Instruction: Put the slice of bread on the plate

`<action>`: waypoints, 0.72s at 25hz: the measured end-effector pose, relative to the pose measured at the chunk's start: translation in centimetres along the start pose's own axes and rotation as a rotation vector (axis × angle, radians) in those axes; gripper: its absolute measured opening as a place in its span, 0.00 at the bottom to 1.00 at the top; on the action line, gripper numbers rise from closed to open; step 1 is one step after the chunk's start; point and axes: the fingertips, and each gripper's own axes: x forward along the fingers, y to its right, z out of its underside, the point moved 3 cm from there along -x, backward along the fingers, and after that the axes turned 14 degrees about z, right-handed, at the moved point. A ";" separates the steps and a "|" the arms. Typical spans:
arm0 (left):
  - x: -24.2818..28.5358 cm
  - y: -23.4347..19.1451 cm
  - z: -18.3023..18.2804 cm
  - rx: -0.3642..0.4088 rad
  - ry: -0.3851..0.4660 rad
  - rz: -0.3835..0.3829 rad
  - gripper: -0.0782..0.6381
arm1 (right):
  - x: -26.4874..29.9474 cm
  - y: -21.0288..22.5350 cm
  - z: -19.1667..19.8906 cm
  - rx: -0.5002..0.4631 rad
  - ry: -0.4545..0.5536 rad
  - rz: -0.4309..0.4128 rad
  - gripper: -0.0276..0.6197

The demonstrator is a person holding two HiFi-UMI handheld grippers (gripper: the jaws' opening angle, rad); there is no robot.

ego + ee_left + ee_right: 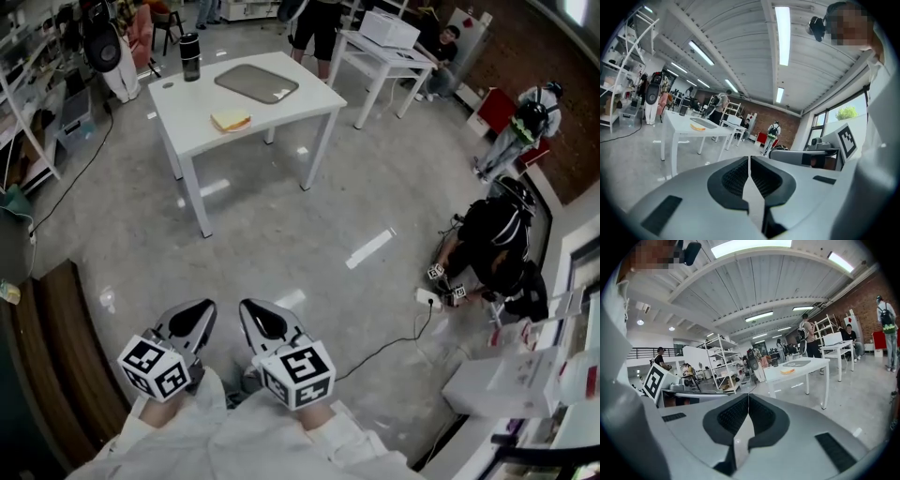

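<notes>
Fingers (pixel 733 179) together; bread (pixel 231 120) beside probable plate (pixel 256 82).

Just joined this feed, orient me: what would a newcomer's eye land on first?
The left gripper and right gripper, both shut and empty, sit low in the head view, close to the person's body. Far across the floor stands the white table, the slice of bread lying near its nearer edge, apart from the grey plate behind it. At right, a person in black crouches on the floor.
</notes>
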 end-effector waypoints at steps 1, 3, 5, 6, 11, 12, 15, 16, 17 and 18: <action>0.2 -0.2 0.1 -0.003 -0.007 -0.007 0.14 | 0.3 0.0 0.1 -0.003 -0.007 0.000 0.06; 0.9 -0.6 0.4 -0.012 -0.025 -0.001 0.14 | 1.1 0.0 0.1 -0.002 -0.019 -0.006 0.06; 1.7 -1.1 0.5 -0.016 -0.038 0.019 0.14 | 2.0 0.1 -0.2 -0.006 -0.021 -0.012 0.06; 2.1 -1.5 0.4 -0.019 -0.040 0.027 0.14 | 2.6 0.3 -0.4 -0.010 -0.019 -0.011 0.07; 3.9 -5.1 -1.2 -0.023 -0.032 0.044 0.14 | 7.1 1.6 -1.8 0.012 -0.019 0.000 0.06; 4.3 -6.1 -1.8 -0.021 -0.033 0.048 0.14 | 8.2 1.8 -2.2 0.003 -0.022 -0.001 0.07; 5.7 -9.7 -4.3 -0.018 -0.029 0.066 0.14 | 11.9 2.2 -4.0 -0.027 -0.019 0.008 0.06; 6.1 -10.9 -5.4 -0.014 -0.026 0.074 0.14 | 13.3 2.3 -4.8 -0.026 -0.014 0.013 0.06; 6.5 -12.0 -6.4 -0.009 -0.024 0.082 0.14 | 14.6 2.4 -5.6 -0.022 -0.009 0.017 0.06; 6.8 -13.1 -7.3 -0.003 -0.025 0.090 0.14 | 15.9 2.5 -6.4 -0.017 -0.002 0.023 0.07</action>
